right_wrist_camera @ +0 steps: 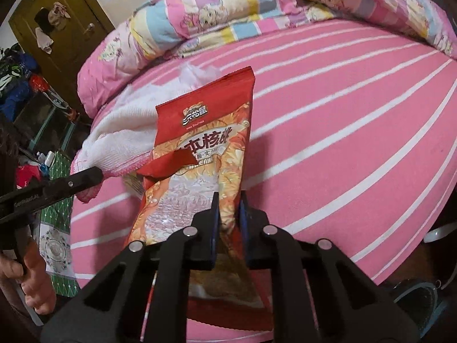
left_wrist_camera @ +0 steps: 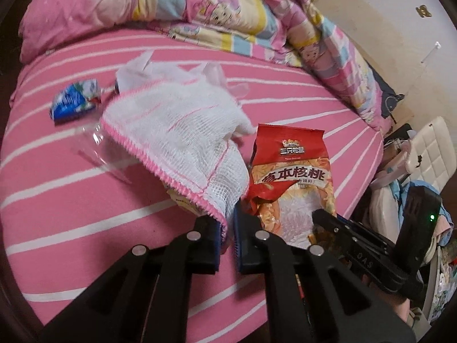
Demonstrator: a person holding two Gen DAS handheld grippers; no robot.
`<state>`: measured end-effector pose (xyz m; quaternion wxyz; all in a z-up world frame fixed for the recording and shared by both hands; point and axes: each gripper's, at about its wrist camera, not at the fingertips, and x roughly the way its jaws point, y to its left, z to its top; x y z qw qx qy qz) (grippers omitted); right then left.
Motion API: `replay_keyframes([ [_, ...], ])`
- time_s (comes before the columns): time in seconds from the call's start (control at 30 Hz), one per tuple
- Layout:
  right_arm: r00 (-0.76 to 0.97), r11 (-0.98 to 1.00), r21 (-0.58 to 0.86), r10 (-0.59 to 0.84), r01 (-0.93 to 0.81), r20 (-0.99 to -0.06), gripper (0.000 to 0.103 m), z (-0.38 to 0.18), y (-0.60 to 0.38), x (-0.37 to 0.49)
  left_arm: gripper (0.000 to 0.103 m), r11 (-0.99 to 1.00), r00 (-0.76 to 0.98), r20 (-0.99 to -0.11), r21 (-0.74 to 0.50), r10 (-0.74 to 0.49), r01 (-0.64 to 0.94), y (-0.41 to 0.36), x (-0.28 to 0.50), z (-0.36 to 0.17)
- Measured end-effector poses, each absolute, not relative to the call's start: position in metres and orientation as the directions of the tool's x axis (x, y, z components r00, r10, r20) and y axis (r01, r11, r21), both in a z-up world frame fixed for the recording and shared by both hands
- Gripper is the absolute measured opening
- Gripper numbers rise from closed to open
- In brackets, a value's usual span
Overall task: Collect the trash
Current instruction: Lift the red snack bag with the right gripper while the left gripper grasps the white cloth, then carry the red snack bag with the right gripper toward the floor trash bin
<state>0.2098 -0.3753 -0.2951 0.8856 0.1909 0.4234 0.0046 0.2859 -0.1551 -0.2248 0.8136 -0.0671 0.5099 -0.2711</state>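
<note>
My left gripper (left_wrist_camera: 227, 223) is shut on the edge of a white mesh cloth with pink trim (left_wrist_camera: 182, 131) and lifts it above the pink striped bed (left_wrist_camera: 85, 200). My right gripper (right_wrist_camera: 229, 208) is shut on a red walnut snack bag (right_wrist_camera: 205, 148) and holds it up beside the cloth; the bag also shows in the left wrist view (left_wrist_camera: 291, 177). The cloth shows left of the bag in the right wrist view (right_wrist_camera: 125, 134). A blue and white wrapper (left_wrist_camera: 75, 101) and a clear plastic piece (left_wrist_camera: 97, 143) lie on the bed, far left. A white plastic bag (left_wrist_camera: 182, 71) lies behind the cloth.
A rumpled cartoon-print quilt (left_wrist_camera: 228, 14) is piled along the far side of the bed. A cream chair (left_wrist_camera: 431, 154) and clutter stand off the bed's right side. A brown door (right_wrist_camera: 57, 28) and piled clothes are at the left in the right wrist view.
</note>
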Motion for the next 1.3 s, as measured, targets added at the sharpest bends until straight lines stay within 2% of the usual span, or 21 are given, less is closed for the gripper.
replay_keyframes([
  [0.2,0.672,0.925,0.34,0.145,0.168,-0.727,0.013,-0.269,-0.385,0.196,0.007,0.824,0.346,-0.763,-0.417,-0.546,0.383,-0.143,0.281,-0.195],
  [0.9,0.73,0.901,0.353,0.062,0.253,-0.681,0.013,-0.207,-0.422,0.107,0.007,0.77,0.373,-0.7,-0.406,-0.608,0.493,-0.157,0.238,-0.088],
  [1.3,0.754,0.888,0.358,0.021,0.287,-0.656,0.013,-0.178,-0.446,0.066,0.007,0.772,0.42,-0.691,-0.326,-0.588,0.545,-0.173,0.243,-0.024],
])
